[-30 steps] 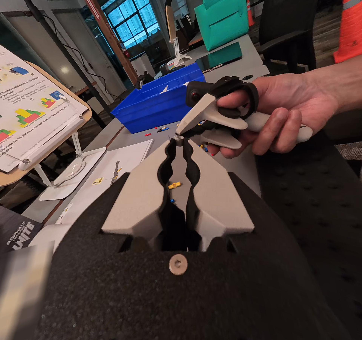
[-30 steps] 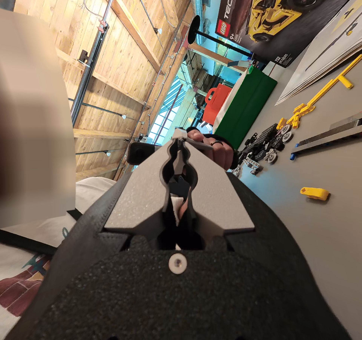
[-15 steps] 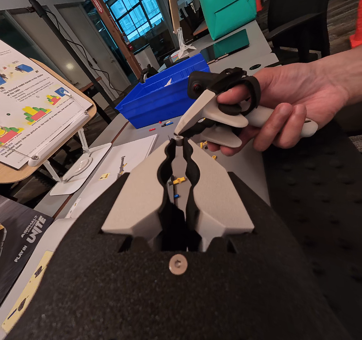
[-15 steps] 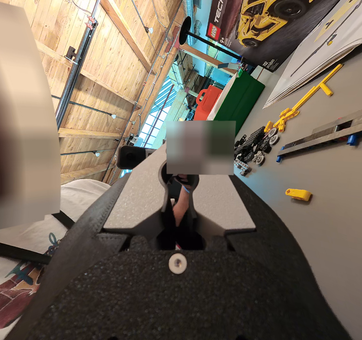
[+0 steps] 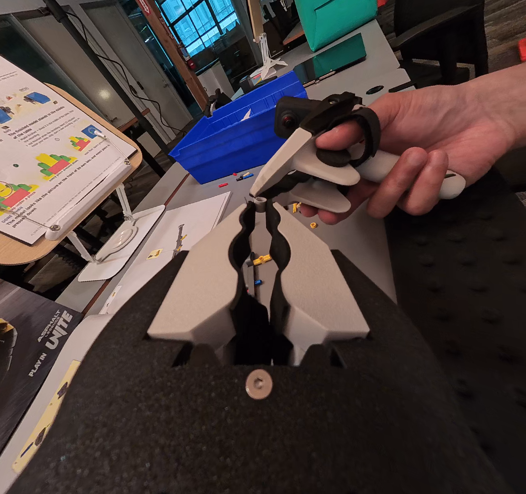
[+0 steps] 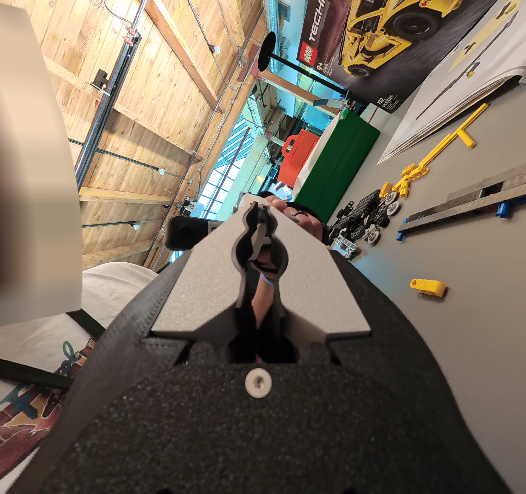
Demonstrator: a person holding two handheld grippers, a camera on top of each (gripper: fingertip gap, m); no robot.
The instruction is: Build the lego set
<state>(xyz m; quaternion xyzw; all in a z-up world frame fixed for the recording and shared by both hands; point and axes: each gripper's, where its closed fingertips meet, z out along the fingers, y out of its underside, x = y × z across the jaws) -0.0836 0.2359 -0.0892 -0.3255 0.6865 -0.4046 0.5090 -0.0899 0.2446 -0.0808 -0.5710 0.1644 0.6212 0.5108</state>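
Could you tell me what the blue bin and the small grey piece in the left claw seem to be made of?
Bin: probably moulded plastic, with a glossy, even blue and ribbed inner walls. Grey piece, pinched at the left claw tips: likely hard plastic, matte light grey, a small tube with a clean round bore.

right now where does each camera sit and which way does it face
Left wrist view: sits on the left gripper, looking along the table toward the blue bin; its fingers pinch a grey piece; the right hand shows.
Right wrist view: sits on the right gripper, rolled sideways, facing the person and ceiling; table runs up the right.
Shared: each shows the other gripper, tip to tip.
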